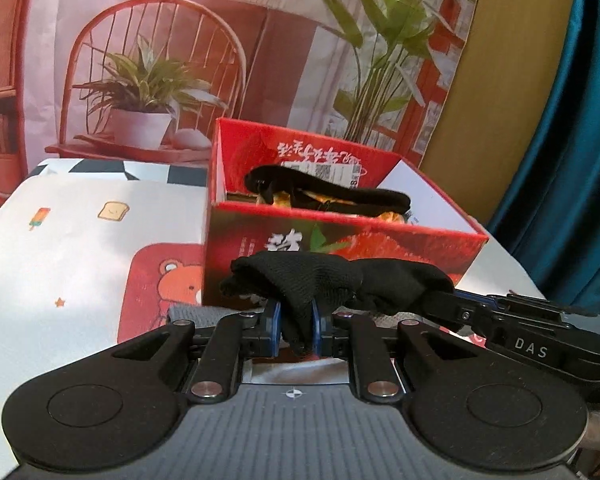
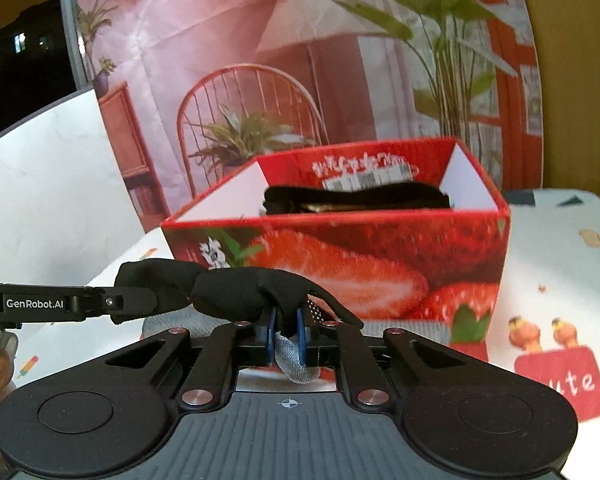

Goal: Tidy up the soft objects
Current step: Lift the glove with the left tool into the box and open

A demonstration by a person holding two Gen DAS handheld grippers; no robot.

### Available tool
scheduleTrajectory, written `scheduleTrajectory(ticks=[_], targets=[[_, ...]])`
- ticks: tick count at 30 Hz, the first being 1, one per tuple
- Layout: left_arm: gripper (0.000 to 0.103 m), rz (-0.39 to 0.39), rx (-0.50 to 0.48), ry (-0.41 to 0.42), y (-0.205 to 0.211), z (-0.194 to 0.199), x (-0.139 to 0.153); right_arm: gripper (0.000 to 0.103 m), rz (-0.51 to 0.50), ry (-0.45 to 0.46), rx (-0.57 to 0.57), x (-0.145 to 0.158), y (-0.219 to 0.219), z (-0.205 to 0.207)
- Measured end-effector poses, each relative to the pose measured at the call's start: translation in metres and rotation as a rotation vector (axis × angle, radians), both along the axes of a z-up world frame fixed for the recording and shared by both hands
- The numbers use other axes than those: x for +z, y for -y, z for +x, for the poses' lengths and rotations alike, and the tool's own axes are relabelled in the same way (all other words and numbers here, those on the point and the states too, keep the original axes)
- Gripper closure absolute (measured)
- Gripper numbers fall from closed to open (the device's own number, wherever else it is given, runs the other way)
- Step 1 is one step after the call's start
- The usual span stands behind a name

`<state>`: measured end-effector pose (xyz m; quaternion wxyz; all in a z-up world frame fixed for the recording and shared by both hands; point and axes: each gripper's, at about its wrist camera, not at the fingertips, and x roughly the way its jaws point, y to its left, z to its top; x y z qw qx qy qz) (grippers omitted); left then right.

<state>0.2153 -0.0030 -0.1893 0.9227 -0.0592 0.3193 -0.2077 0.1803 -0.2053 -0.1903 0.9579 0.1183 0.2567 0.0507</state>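
Surface: cartoon-print cloth (image 1: 72, 248) over the table.
Backdrop: printed chair, lamp, plants (image 1: 152, 80).
Box (image 1: 340, 236): red, dark cloth inside.
Sock (image 1: 332, 280): black, held in front of box.
Left gripper (image 1: 296, 330): clamped on sock.
Right gripper (image 2: 287, 338): clamped on sock.

I can't see what lies under the dark soft items in the red strawberry-printed cardboard box (image 1: 340, 248); its front wall hides them, and its printed label (image 2: 364, 174) blurs.
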Motion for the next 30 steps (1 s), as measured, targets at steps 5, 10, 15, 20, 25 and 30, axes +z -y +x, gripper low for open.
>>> scheduleTrajectory(ticks=[5, 10, 15, 20, 25, 30], targets=[[0.087, -0.015, -0.012, 0.027, 0.002, 0.008, 0.018, 0.093, -0.014, 0.023, -0.005, 0.016, 0.003, 0.008], [0.087, -0.053, -0.015, 0.075, 0.006, 0.015, 0.036, 0.093, -0.045, 0.062, -0.016, 0.04, 0.01, 0.019], [0.087, -0.073, -0.019, 0.11, 0.014, 0.026, 0.051, 0.094, -0.065, 0.115, -0.021, 0.067, 0.022, 0.034], [0.087, -0.086, -0.029, 0.124, 0.024, 0.045, 0.058, 0.094, -0.121, 0.147, -0.019, 0.084, 0.031, 0.05], [0.087, -0.036, -0.064, 0.104, 0.039, 0.068, 0.055, 0.094, -0.144, 0.112, -0.029, 0.08, 0.045, 0.074], [0.087, 0.009, -0.098, 0.061, 0.049, 0.089, 0.047, 0.094, -0.135, 0.056, -0.051, 0.064, 0.055, 0.091]])
